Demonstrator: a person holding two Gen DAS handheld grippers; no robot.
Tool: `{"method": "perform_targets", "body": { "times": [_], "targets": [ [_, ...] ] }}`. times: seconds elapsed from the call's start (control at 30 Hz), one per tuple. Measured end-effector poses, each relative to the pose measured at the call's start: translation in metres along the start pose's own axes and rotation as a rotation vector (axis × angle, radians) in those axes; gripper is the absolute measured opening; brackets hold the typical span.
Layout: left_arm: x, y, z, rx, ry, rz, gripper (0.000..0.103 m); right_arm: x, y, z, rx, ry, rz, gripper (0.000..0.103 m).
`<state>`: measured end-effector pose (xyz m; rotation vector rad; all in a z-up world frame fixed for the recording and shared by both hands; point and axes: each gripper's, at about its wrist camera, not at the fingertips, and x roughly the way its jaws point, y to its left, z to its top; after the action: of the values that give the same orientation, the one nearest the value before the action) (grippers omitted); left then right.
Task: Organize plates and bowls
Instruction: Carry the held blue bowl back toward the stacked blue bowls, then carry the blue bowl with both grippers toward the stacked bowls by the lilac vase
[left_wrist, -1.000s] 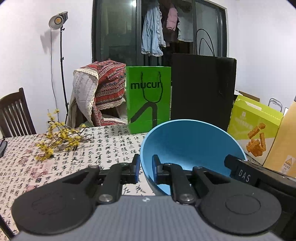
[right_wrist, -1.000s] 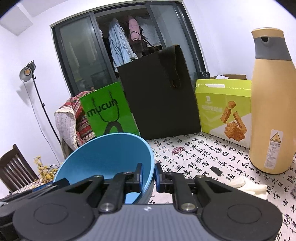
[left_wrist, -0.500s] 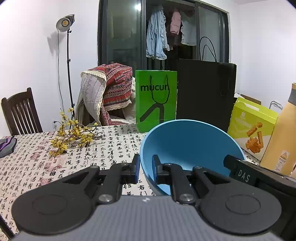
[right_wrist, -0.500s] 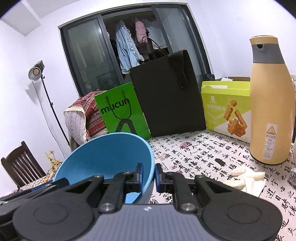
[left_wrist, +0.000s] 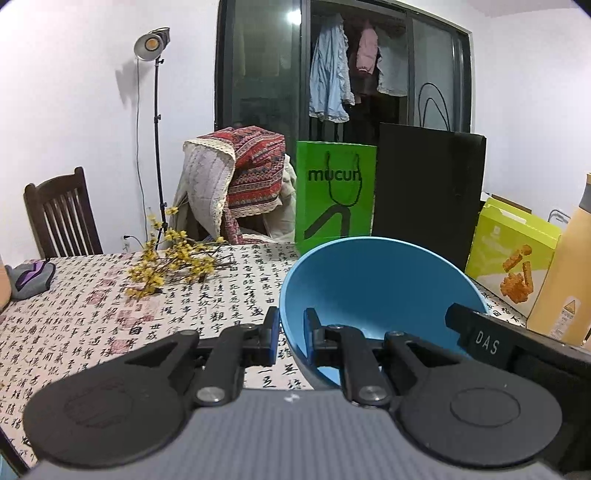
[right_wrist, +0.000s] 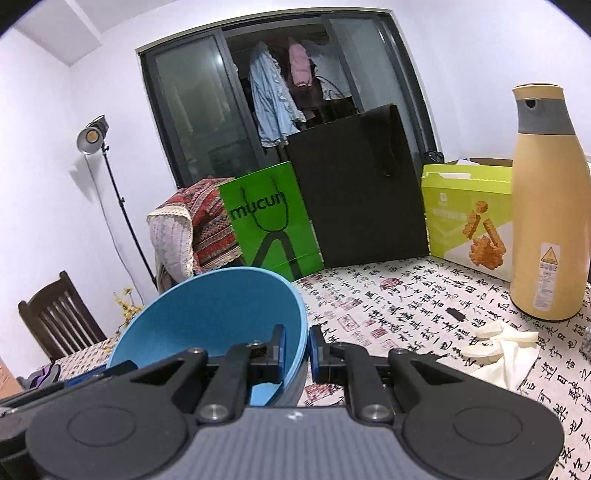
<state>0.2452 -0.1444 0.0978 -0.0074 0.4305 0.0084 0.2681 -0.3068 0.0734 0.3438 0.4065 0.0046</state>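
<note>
A blue bowl (left_wrist: 376, 280) is held above the table by both grippers. My left gripper (left_wrist: 291, 334) is shut on the bowl's left rim, one finger inside and one outside. My right gripper (right_wrist: 296, 349) is shut on the bowl's right rim; the bowl also shows in the right wrist view (right_wrist: 214, 325). The right gripper's black body (left_wrist: 517, 354) shows at the bowl's right side in the left wrist view. No plates are in view.
The table has a calligraphy-print cloth (left_wrist: 92, 314). On it lie yellow flowers (left_wrist: 173, 262), a green bag (left_wrist: 336, 195), a black bag (right_wrist: 358, 195), a lime snack box (right_wrist: 469, 229), a tan thermos (right_wrist: 546, 210) and white gloves (right_wrist: 498, 343). A wooden chair (left_wrist: 62, 218) stands at the left.
Both grippers have carried the bowl back and a little up. More of the table shows under it. The grip on both rims is unchanged.
</note>
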Motion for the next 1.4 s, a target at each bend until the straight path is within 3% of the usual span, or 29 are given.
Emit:
{"method": "perform_targets", "body": {
  "times": [0.97,1.4],
  "targets": [
    [-0.042,0.079,-0.015,-0.083,-0.011,0.078,0.014,-0.025,0.076,-0.033,-0.082,0.019,0.084,0.013],
    [-0.061,0.114,-0.023,-0.125,-0.020,0.150,0.014,-0.040,0.120,-0.049,-0.145,0.005,0.118,0.013]
  ]
}}
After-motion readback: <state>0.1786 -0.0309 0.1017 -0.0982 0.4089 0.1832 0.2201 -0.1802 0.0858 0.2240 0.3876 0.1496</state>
